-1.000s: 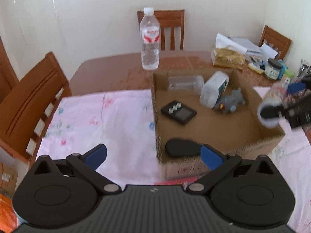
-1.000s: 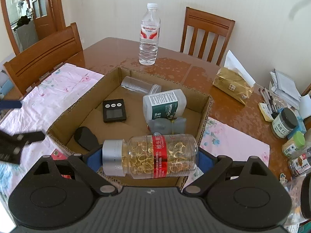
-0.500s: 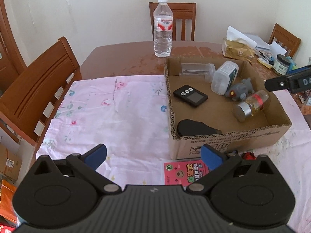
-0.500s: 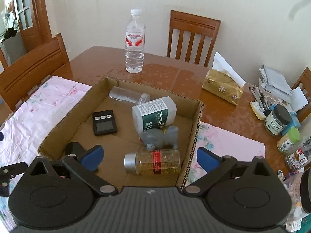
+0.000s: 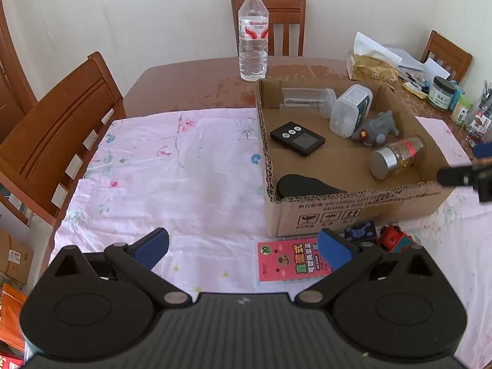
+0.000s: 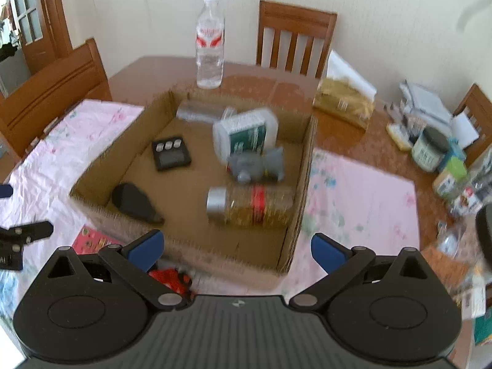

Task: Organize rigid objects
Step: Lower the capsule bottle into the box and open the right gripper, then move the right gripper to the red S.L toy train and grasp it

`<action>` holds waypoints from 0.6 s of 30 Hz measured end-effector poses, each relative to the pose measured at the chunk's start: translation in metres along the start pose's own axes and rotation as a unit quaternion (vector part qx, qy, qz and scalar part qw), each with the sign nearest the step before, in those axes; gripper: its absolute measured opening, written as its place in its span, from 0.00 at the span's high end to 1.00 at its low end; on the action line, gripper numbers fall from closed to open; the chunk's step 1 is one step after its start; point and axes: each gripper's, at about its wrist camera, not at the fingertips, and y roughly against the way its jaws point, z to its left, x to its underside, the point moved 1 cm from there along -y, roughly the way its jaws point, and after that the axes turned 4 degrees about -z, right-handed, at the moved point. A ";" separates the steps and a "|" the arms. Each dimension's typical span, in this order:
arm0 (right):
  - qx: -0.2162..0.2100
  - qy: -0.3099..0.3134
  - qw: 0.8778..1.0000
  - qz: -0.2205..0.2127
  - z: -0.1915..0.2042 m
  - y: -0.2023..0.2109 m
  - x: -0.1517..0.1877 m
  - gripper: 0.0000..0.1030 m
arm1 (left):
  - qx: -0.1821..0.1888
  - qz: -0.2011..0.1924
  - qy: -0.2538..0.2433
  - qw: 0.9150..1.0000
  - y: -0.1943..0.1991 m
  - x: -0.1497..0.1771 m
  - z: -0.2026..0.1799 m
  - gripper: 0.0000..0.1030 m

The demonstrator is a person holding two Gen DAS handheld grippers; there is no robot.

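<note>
Lying on its side in the cardboard box (image 5: 353,212), the capsule bottle (image 5: 396,157) rests near the right wall, just beside a grey toy (image 5: 376,129), with a white bottle (image 5: 350,110), clear jar (image 5: 307,100), black timer (image 5: 297,138) and dark case (image 5: 303,186). Both the left gripper (image 5: 243,246) and right gripper (image 6: 236,247) hang wide apart, holding nothing. Only the left view shows a pink card pack (image 5: 289,263) and a dark toy block (image 5: 360,233) plainly before the box. A floral cloth (image 5: 172,169) covers the wooden table (image 5: 190,83), where a water bottle (image 5: 253,35) stands.
</note>
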 end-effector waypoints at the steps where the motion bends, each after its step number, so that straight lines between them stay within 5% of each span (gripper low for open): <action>1: -0.005 -0.003 1.000 0.008 0.001 -0.002 0.004 0.00 | -0.001 0.000 -0.003 1.000 0.000 0.001 0.000 0.01; 10: -0.013 -0.054 0.997 0.048 0.018 -0.028 0.024 0.00 | 0.002 0.005 -0.025 1.000 -0.004 0.007 0.005 0.01; 18: 0.020 -0.104 0.992 0.069 0.033 -0.061 0.031 0.00 | 0.008 0.013 -0.034 0.999 -0.009 0.013 0.021 0.01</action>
